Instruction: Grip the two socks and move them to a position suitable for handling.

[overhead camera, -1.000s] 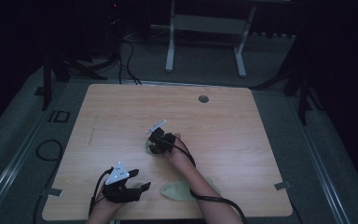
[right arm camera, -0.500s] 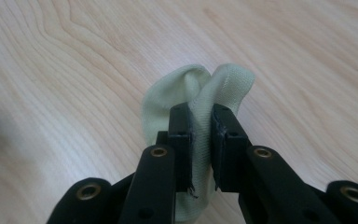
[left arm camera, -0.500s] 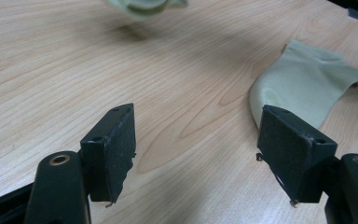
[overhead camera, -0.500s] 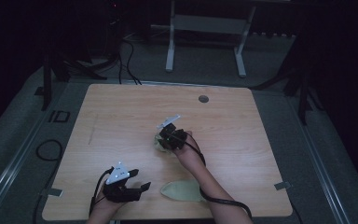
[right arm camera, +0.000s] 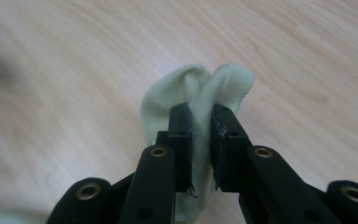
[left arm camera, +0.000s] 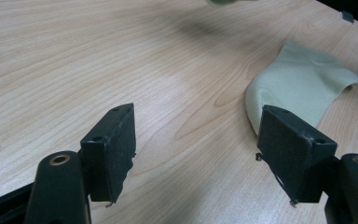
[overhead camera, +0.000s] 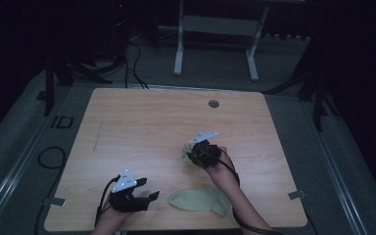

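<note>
A pale green sock (right arm camera: 198, 93) hangs bunched between the jaws of my right gripper (right arm camera: 200, 144), which is shut on it; from above, this sock (overhead camera: 188, 152) shows just left of the right gripper (overhead camera: 199, 152) over the table's middle right. A second pale green sock (overhead camera: 196, 199) lies flat near the front edge. My left gripper (overhead camera: 144, 196) rests low at the front left, open, with bare wood between its jaws. In the left gripper view the flat sock (left arm camera: 303, 84) lies just beyond the right jaw of the left gripper (left arm camera: 198, 154).
The wooden table (overhead camera: 142, 127) has a round grommet hole (overhead camera: 213, 104) near its far edge. Cables trail from both grippers over the front edge. A metal stand (overhead camera: 215, 29) and floor cables lie beyond the table.
My right gripper has carried the bunched sock to the right and slightly toward the front. The left gripper and the flat sock have stayed put.
</note>
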`<action>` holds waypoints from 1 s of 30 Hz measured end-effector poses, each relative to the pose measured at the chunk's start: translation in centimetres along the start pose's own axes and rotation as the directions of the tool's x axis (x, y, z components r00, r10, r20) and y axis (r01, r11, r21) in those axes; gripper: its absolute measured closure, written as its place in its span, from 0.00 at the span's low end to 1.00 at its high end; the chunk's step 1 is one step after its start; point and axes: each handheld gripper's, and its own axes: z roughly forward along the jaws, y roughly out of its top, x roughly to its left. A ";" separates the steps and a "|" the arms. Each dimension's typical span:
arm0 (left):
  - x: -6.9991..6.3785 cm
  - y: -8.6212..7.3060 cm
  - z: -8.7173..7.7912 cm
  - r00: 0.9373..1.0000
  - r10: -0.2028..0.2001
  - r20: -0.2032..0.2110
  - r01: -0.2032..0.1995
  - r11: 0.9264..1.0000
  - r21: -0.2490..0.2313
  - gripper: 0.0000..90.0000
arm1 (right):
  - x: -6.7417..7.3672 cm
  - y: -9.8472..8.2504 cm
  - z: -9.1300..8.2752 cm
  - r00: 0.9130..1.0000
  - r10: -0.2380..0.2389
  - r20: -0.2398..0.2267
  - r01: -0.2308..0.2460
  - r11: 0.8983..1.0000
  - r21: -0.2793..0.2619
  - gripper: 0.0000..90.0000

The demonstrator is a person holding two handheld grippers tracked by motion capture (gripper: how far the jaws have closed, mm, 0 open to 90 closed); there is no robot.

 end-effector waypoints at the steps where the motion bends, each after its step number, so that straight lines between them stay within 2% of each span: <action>1: 0.0 0.0 0.1 1.000 0.002 0.001 -0.002 1.000 0.002 0.31 | 0.1 -0.5 -0.2 1.000 0.005 0.006 -0.005 1.000 -0.005 0.88; 6: -0.2 0.0 0.3 1.000 0.007 -0.003 -0.007 1.000 0.012 0.31 | 0.4 -2.3 -0.4 1.000 0.014 0.020 -0.014 1.000 0.006 0.88; 7: -0.2 0.1 0.4 1.000 0.005 -0.004 -0.005 1.000 0.015 0.31 | 0.4 -3.0 -0.2 0.999 0.034 0.034 -0.034 0.999 0.011 0.88; 12: 0.0 0.0 0.6 1.000 -0.007 0.007 0.007 1.000 0.020 0.31 | 0.9 -4.4 1.4 1.000 0.018 0.015 -0.019 0.998 0.059 0.86; 14: -0.1 0.2 0.7 1.000 -0.011 0.015 0.011 1.000 0.019 0.32 | 1.0 -4.9 2.0 1.000 0.029 0.003 -0.029 0.998 0.061 0.84; 15: -0.1 0.2 0.7 1.000 -0.011 0.015 0.011 1.000 0.019 0.32 | 1.0 -4.9 2.0 1.000 0.029 0.003 -0.029 0.998 0.061 0.84; 16: -0.1 0.6 0.8 1.000 -0.010 0.025 0.009 1.000 0.010 0.32 | 0.9 -4.9 1.9 0.999 0.051 -0.010 -0.050 0.997 0.056 0.78; 18: -0.1 1.2 0.9 0.999 -0.007 0.034 0.007 1.000 0.006 0.32 | 0.8 -4.6 1.7 0.999 0.050 -0.022 -0.048 0.997 0.060 0.71; 21: 0.0 1.8 1.1 0.998 0.001 0.055 -0.002 1.000 0.017 0.32 | 0.6 -4.0 0.3 0.999 0.044 -0.029 -0.043 0.999 0.030 0.66; 22: 0.1 2.2 1.4 0.998 0.006 0.058 -0.007 1.000 0.024 0.32 | 0.6 -4.0 0.3 0.999 0.044 -0.029 -0.043 0.999 0.030 0.66; 23: 0.2 2.9 1.9 0.998 0.011 0.063 -0.012 1.000 0.025 0.32 | 0.1 -3.4 -1.0 0.999 0.042 -0.028 -0.042 0.999 -0.011 0.66; 25: 0.2 3.4 2.2 0.998 0.016 0.061 -0.018 0.999 0.031 0.32 | -0.5 -2.9 -2.2 0.999 0.051 -0.005 -0.051 0.997 -0.050 0.70; 27: 0.1 4.8 3.6 0.998 0.020 0.066 -0.022 0.999 0.032 0.32 | -1.2 -2.5 -2.8 0.998 0.067 -0.009 -0.067 0.996 -0.058 0.70; 28: 0.1 4.8 3.6 0.998 0.020 0.066 -0.022 0.999 0.032 0.32 | -1.2 -2.5 -2.8 0.998 0.067 -0.009 -0.067 0.996 -0.058 0.70; 30: -0.4 6.1 5.2 0.997 0.013 0.081 -0.017 0.999 0.047 0.32 | -1.5 -2.2 -2.5 0.998 0.067 -0.018 -0.068 0.997 -0.037 0.70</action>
